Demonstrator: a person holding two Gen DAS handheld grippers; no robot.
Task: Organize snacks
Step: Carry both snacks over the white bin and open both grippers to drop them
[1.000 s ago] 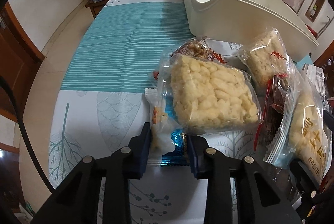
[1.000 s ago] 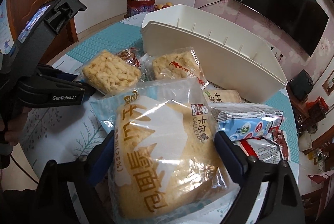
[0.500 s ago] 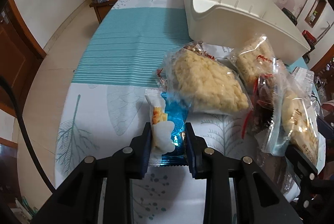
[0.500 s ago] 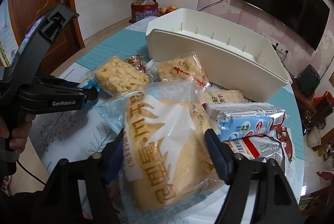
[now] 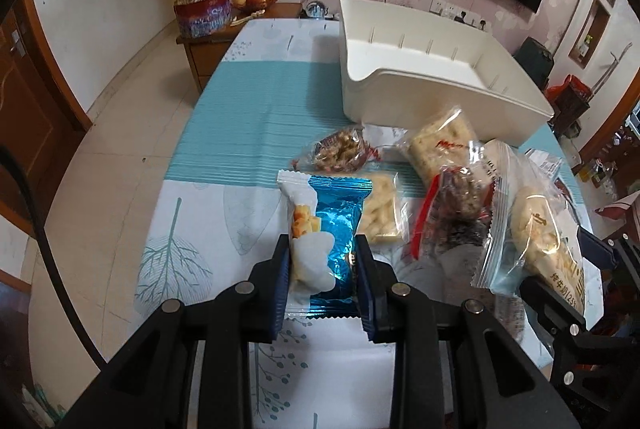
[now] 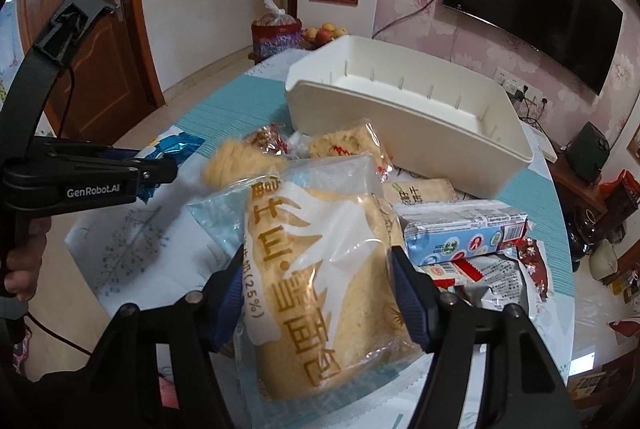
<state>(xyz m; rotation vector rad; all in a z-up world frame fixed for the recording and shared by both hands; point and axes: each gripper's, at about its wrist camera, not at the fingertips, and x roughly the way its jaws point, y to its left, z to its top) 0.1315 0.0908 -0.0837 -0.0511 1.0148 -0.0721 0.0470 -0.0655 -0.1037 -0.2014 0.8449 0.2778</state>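
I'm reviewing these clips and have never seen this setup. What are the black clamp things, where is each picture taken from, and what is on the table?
No robot: a person holds a two-finger tool in each hand, each carrying a forward-looking camera. The left view shows the left tool shut on a blue-and-white snack packet. The right view shows the right tool with its jaws closing around a bagged bread loaf. More wrapped snacks lie on a teal and white tablecloth, beside a white bin that looks empty.
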